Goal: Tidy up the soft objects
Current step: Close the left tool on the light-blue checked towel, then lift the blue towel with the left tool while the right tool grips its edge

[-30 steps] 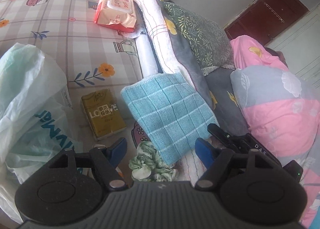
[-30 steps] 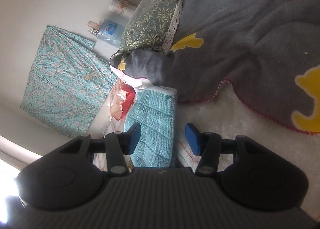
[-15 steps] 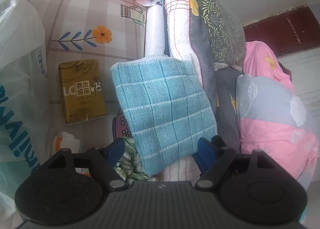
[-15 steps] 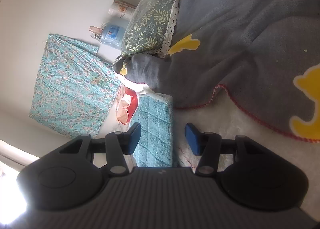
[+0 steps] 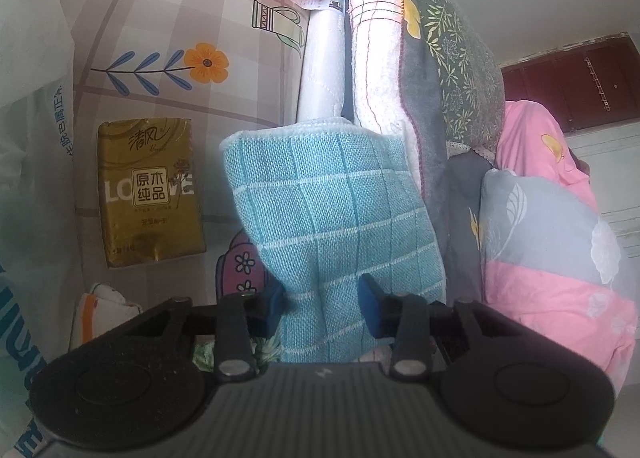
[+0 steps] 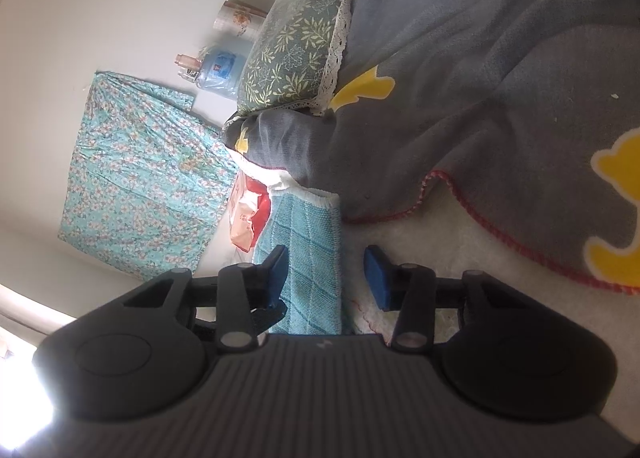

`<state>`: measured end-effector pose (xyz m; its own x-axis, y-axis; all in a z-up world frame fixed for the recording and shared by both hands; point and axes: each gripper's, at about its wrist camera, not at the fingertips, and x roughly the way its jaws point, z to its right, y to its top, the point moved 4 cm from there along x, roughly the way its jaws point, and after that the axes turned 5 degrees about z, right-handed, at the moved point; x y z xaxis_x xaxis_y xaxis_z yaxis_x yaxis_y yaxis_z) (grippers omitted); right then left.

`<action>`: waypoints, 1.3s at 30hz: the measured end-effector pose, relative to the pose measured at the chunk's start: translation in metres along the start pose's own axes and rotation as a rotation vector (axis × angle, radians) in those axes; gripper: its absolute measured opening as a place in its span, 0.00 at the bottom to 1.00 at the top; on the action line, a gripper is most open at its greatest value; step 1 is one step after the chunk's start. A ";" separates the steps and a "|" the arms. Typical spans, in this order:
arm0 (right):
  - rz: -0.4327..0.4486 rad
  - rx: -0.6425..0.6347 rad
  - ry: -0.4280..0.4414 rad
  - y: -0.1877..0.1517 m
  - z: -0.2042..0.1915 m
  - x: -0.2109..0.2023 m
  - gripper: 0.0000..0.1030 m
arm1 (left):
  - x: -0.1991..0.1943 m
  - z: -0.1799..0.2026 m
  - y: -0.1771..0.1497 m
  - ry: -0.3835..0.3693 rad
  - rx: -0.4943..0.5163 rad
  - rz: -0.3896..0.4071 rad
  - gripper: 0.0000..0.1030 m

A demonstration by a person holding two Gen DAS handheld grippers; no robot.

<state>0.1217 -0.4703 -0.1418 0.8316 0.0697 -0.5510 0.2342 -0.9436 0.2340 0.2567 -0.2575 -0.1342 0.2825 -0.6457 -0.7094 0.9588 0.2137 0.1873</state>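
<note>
On the bed's plaid floral sheet (image 5: 152,6), at the far left, a thin white plastic bag (image 5: 28,106) slumps beside a glossy gold tissue pack (image 5: 150,194). Next comes the teal cloth (image 5: 332,218), a soft waffle-weave square gridded with pale lines, hanging over the bed's edge. My left hand-held gripper (image 5: 322,304) is closing, the cloth's lower hem between its blue pads, bunching there. My right hand-held gripper (image 6: 326,274) (closing too) straddles the same cloth's edge, though I cannot tell whether its pads press yet. To do this well I should pinch deep into the hem, both sides level, then lift evenly so the limp fabric doesn't slip. Rightward lie a fluffy white towel (image 5: 376,38), a leafy green pillow (image 5: 460,58) and a smooth pink-and-grey quilt (image 5: 552,258).
</note>
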 end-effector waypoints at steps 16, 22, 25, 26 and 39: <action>0.007 -0.009 0.023 -0.002 -0.005 -0.015 0.40 | -0.042 0.038 -0.009 -0.027 0.196 0.099 0.08; 0.008 -0.039 0.049 -0.010 -0.014 -0.036 0.40 | -0.068 0.036 -0.026 0.002 0.249 0.078 0.08; 0.002 -0.060 0.067 -0.016 -0.019 -0.047 0.40 | -0.081 0.029 -0.036 0.036 0.278 0.071 0.08; 0.000 -0.070 0.071 -0.019 -0.020 -0.052 0.40 | -0.086 0.026 -0.040 0.044 0.286 0.069 0.08; -0.159 -0.132 0.157 -0.084 -0.024 -0.090 0.31 | -0.150 -0.015 -0.085 0.165 0.396 0.063 0.08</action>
<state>0.0398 -0.3897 -0.0923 0.8443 0.2731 -0.4610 0.4237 -0.8670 0.2623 0.1326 -0.1676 -0.0538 0.3632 -0.5081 -0.7810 0.8864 -0.0698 0.4576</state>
